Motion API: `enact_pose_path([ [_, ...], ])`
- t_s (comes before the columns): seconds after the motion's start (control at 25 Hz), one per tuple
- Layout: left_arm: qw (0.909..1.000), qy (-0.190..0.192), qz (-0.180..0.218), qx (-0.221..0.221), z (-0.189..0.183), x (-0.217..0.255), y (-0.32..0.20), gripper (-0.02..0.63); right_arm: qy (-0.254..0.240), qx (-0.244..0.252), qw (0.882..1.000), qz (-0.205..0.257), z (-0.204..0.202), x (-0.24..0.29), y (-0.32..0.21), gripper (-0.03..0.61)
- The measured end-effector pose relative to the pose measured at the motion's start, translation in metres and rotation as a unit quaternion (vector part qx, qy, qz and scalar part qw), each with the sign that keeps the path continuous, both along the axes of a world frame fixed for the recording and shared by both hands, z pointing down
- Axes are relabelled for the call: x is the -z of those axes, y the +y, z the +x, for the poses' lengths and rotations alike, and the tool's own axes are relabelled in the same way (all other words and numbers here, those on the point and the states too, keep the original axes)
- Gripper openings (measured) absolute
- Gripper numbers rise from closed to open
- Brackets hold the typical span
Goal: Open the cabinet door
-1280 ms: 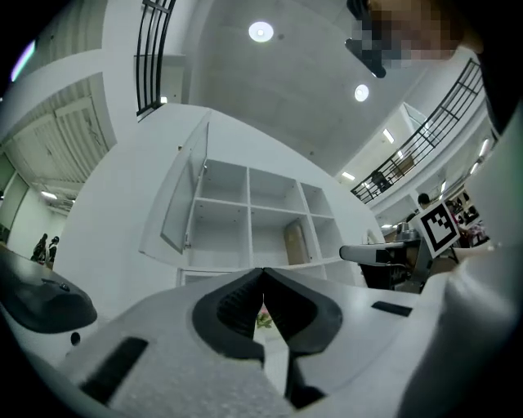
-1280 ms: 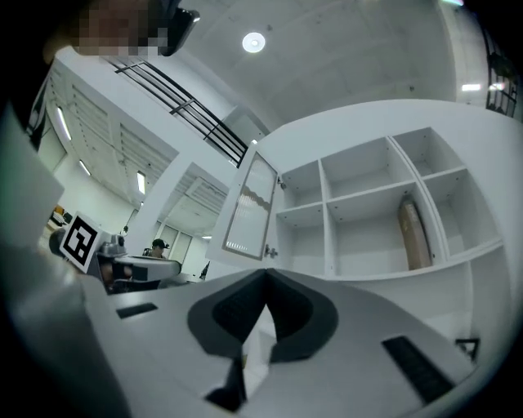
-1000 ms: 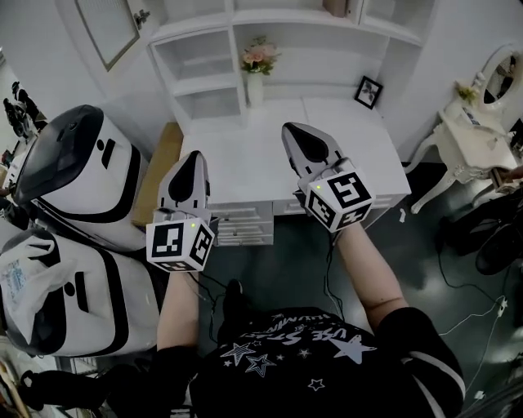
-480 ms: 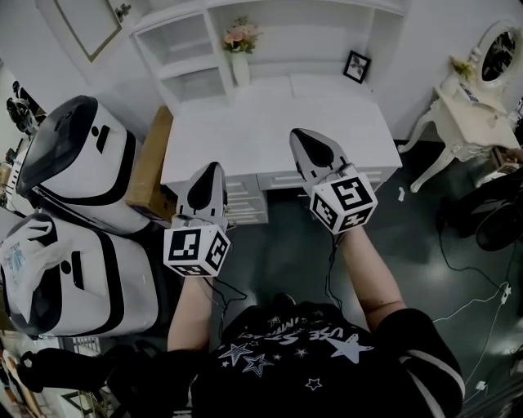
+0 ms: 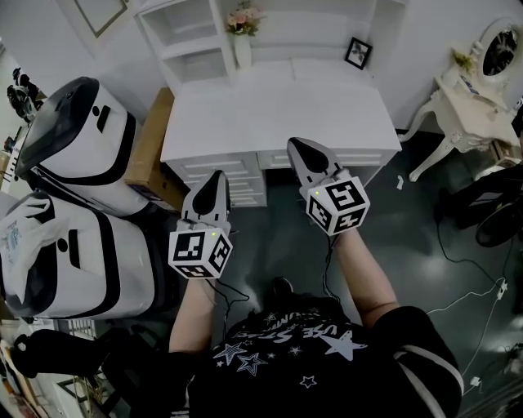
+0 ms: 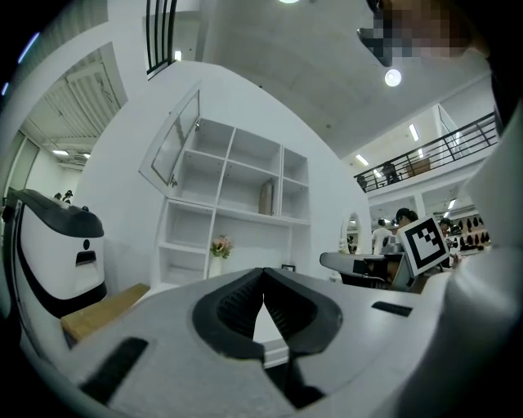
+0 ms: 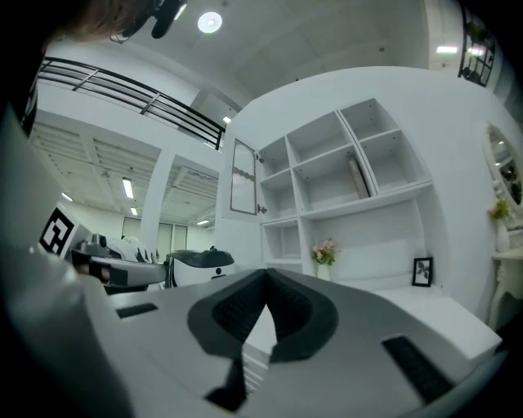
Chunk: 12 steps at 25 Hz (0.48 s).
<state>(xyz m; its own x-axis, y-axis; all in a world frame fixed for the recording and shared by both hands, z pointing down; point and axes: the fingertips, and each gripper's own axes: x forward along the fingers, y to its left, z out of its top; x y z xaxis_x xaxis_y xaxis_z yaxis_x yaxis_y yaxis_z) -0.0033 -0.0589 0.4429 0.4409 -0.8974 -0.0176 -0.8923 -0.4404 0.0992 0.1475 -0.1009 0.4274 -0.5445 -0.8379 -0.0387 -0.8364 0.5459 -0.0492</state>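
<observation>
The white hutch [image 5: 196, 41] stands on a white desk [image 5: 278, 98]. Its glass cabinet door [image 6: 176, 143] hangs swung out at the upper left, also seen in the right gripper view [image 7: 243, 175]. My left gripper [image 5: 216, 175] is shut with nothing in it, level, in front of the desk's drawers [image 5: 237, 189]. Its jaws meet at the tip [image 6: 263, 271]. My right gripper [image 5: 294, 144] is at the desk's front edge, also shut and empty, jaws touching [image 7: 266, 274]. Both are well short of the hutch and below the door.
Two large white-and-black machines [image 5: 78, 155] crowd the left, with a brown board [image 5: 151, 147] between them and the desk. A vase of flowers [image 5: 243, 24] and a picture frame [image 5: 356, 53] sit on the desk. A white vanity table [image 5: 466, 90] and floor cables [image 5: 466, 286] lie right.
Both grippers have drawn back from over the desk top toward the person and sunk lower, now at the desk's front edge. Their jaws stayed shut.
</observation>
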Motion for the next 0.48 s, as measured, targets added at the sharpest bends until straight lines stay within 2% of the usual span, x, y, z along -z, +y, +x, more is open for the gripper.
enact_pose_path([
  [0.28, 0.9997, -0.003, -0.026, 0.004, -0.028, -0.019, 0.059, 0.008, 0.008, -0.001, 1.0, -0.008, -0.018, -0.008, 0.06, 0.005],
  [0.4, 0.9995, -0.022, -0.021, -0.001, -0.032, -0.02, 0.087, 0.008, 0.013, -0.004, 1.0, -0.01, -0.023, -0.009, 0.088, 0.005],
  [0.48, 0.9995, -0.022, -0.019, -0.01, -0.033, -0.019, 0.104, 0.008, 0.019, -0.005, 1.0, -0.009, -0.027, -0.008, 0.107, 0.005],
])
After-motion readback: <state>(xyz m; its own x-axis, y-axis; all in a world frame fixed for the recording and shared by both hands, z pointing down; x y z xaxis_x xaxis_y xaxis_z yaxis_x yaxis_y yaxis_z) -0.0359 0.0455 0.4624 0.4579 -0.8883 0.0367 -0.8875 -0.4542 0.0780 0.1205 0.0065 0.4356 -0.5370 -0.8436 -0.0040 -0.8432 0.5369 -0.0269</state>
